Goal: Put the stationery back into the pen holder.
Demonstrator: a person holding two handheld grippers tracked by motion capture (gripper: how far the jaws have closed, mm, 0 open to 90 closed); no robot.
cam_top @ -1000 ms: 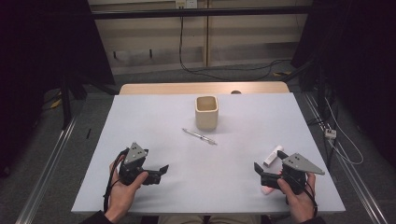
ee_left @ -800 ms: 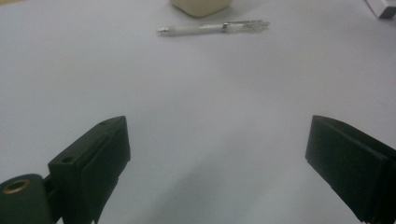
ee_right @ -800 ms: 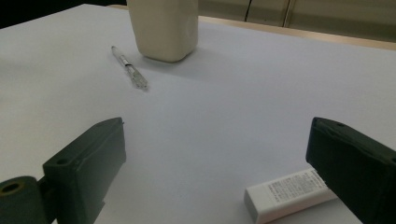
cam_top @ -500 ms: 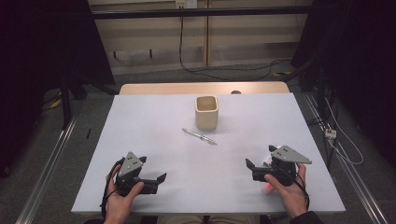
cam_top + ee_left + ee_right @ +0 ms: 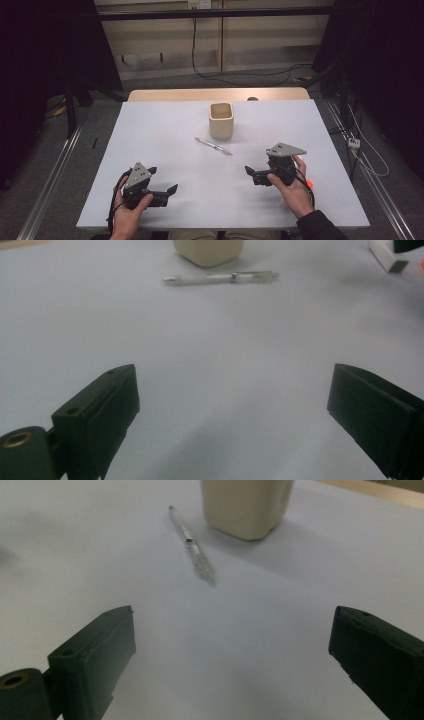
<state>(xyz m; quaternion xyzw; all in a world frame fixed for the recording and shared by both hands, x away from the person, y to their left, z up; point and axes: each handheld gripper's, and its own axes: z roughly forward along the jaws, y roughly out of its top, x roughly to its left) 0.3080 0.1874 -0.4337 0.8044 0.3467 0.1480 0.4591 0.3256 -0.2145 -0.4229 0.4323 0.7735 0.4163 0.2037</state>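
I judge the job in hand to be picking up the pen (image 5: 213, 146) and dropping it into the cup (image 5: 221, 120), and I am at the approach. The pen lies flat on the white table (image 5: 165, 125), just in front of the cup and apart from it, slanted across my line of sight. The cup stands upright with its mouth free.

My right gripper (image 5: 255, 174) sits low over the table, near the pen and aimed at it, its jaws spread wide with nothing between them. In the right gripper view the pen (image 5: 192, 546) runs away from me toward the cup (image 5: 246, 505), nearly along my line of reach. My left gripper (image 5: 167, 193) rests well back near the table's front edge, jaws likewise spread and empty; from its own view the pen (image 5: 220, 277) lies crosswise, far off.

To do this well I would go in with the right gripper, turning my wrist so the jaws straddle the pen across its barrel, not along it. I would aim for the middle of the barrel so it does not tip when lifted, come down until the jaw tips almost touch the table, then close gently. A thin round pen could roll or squirt out, so a slow close matters.
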